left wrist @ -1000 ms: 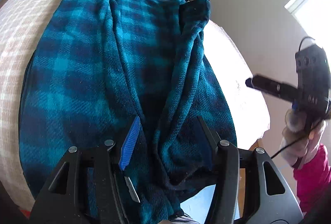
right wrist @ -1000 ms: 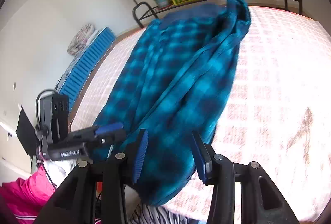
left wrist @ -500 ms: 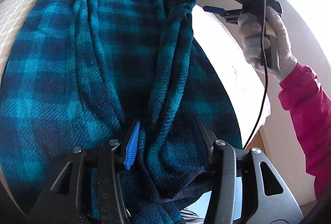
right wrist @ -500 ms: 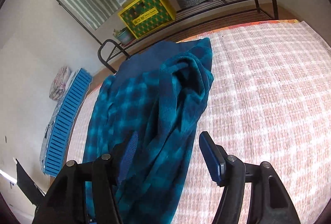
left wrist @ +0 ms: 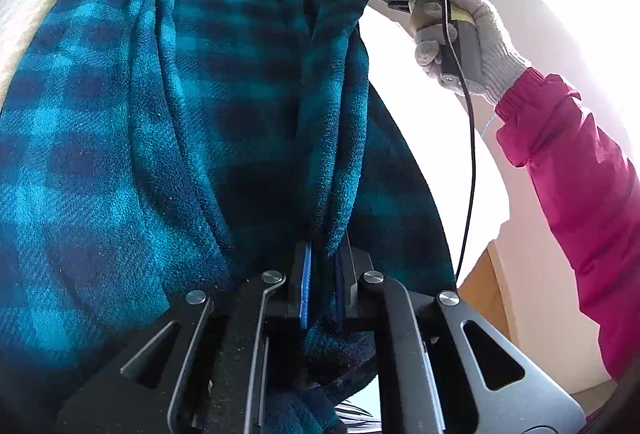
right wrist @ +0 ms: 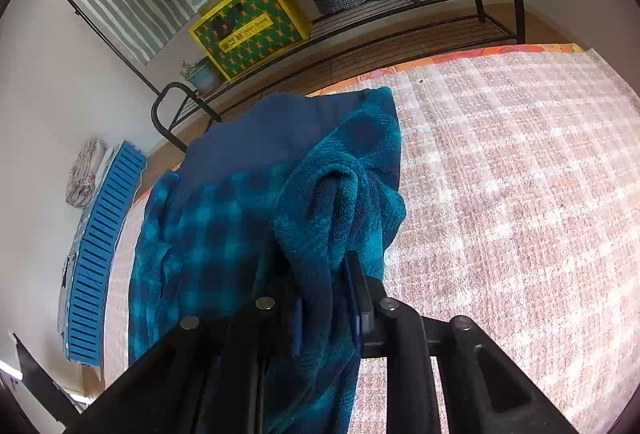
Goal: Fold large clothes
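While the teal plaid fleece garment [left wrist: 120,137] lies spread across the checked bed cover [right wrist: 520,193], both claws have just closed and now pinch it. Left claw [left wrist: 322,274]: clamped on a raised fold at the near edge, fabric running away ahead of it. Right claw [right wrist: 326,298]: clamped on a bunched corner at the far end, held in a gloved hand [left wrist: 460,29] with a pink sleeve [left wrist: 580,193]. Beyond the right claw stands a metal rack [right wrist: 440,13] bearing a yellow box [right wrist: 248,25].
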A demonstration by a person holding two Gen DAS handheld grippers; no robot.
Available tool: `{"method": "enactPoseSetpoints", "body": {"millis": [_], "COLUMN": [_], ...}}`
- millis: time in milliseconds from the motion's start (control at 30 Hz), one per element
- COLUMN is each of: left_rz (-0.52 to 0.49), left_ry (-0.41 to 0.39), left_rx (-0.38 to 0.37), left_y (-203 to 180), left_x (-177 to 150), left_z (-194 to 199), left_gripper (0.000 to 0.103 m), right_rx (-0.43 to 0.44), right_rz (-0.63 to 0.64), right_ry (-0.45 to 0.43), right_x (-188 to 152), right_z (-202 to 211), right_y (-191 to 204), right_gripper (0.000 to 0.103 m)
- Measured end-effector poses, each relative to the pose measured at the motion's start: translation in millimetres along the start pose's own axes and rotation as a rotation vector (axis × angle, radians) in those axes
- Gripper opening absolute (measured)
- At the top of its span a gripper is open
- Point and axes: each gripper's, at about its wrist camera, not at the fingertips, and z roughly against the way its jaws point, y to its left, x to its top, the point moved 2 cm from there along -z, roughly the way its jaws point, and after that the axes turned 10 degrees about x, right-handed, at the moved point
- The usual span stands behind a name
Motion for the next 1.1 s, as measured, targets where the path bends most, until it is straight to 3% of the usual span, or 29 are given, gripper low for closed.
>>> {"method": "enactPoseSetpoints", "body": {"millis": [233, 467, 667, 767, 867, 1000, 1100], "left_rz": [-0.011, 0.088, 0.152, 0.158, 0.171, 0.171, 0.177], "left_ry": [-0.011, -0.005, 0.003, 0.004, 0.007, -0.012, -0.023], "left_rx": [-0.066, -0.093, -0.085, -0.080, -0.090, -0.094, -0.082], "left_y": [-13, 10, 31, 36, 39, 40, 45], "left_x": [-7, -12, -17, -19, -20, -24, -29], "left_z": [8, 8, 7, 7, 11, 21, 24], "left_gripper": [0.007, 0.006, 0.006, 0.006, 0.006, 0.006, 0.006], "right_rx": [-0.085, -0.195, -0.237, -0.224, -0.131, 0.042, 0.013], "right_rz": [0.241, 0.464, 0.497, 0.489, 0.444, 0.366, 0.301], "right_ry": [-0.006, 0.117, 0.232, 0.257, 0.263, 0.149, 0.085], "right_x": [8, 7, -14, -21, -15, -3, -3], "right_z": [6, -67, -151, -170, -155, -90, -49], "right_y": [79, 159, 171, 164, 163, 159, 138], "right_gripper": [0.009, 0.008, 0.008, 0.011, 0.027, 0.028, 0.027]}}
